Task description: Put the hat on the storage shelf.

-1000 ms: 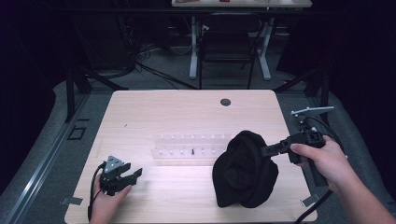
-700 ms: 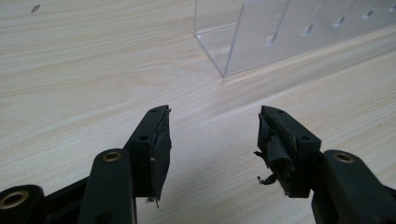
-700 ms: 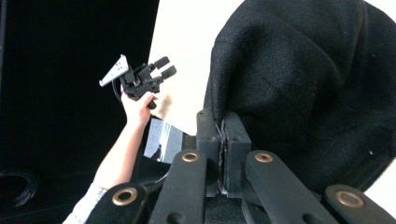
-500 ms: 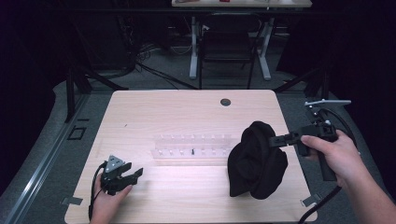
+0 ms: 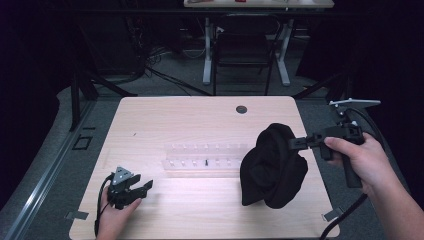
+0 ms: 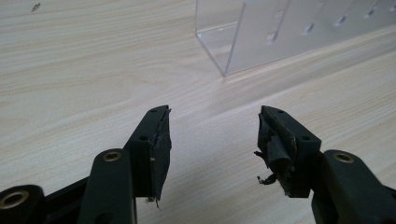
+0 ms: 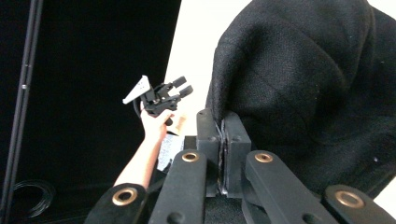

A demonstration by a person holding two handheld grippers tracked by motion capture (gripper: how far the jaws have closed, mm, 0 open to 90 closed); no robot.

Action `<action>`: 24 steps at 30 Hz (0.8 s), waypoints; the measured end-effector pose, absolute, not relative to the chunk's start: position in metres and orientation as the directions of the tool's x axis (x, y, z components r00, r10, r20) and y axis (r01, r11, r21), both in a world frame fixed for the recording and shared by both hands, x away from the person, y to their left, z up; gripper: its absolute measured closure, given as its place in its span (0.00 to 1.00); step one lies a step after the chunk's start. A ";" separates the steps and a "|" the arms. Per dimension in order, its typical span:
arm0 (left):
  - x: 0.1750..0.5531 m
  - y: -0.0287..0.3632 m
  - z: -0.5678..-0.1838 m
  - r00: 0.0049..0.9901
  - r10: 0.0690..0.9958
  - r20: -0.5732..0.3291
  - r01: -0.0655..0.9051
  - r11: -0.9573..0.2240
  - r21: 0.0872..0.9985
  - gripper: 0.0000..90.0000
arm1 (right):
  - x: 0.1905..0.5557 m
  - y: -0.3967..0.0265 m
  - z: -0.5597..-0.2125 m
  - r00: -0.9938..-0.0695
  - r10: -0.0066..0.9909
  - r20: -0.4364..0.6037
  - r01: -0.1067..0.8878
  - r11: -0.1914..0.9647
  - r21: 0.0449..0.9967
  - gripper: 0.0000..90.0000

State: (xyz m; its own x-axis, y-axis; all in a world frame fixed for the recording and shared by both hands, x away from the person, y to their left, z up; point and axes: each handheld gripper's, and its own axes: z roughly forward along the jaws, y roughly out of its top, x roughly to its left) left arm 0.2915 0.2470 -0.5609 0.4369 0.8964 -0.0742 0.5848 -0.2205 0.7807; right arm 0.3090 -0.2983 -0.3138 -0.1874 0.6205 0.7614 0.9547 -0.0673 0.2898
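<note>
Two grippers are at work over the table [image 5: 200, 115]. Right gripper [image 5: 295, 143]: its jaws are clenched on an edge of the black cloth [image 5: 272, 167], pinching a thin fold; the rest hangs beyond and below the jaws, its lower part bunched on the table. Left gripper [image 5: 145, 187]: its jaws stand released with nothing between them, low over bare wood. Ahead of these jaws sits the clear rack [image 5: 205, 156], apart from them; the cloth lies just past the rack's far end
</note>
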 end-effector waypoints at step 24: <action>0.292 0.247 -0.561 0.438 0.896 -0.079 0.588 -0.218 0.779 0.49 | 0.334 -0.287 -0.295 -0.222 0.508 0.832 0.937 -0.126 0.327 0.98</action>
State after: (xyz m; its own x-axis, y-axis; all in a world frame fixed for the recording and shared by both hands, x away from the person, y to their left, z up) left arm 0.2919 0.2470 -0.5610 0.4375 0.8957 -0.0791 0.5875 -0.2182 0.7792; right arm 0.3337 -0.2872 -0.2945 -0.2219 0.5078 0.8324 0.9366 -0.1264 0.3267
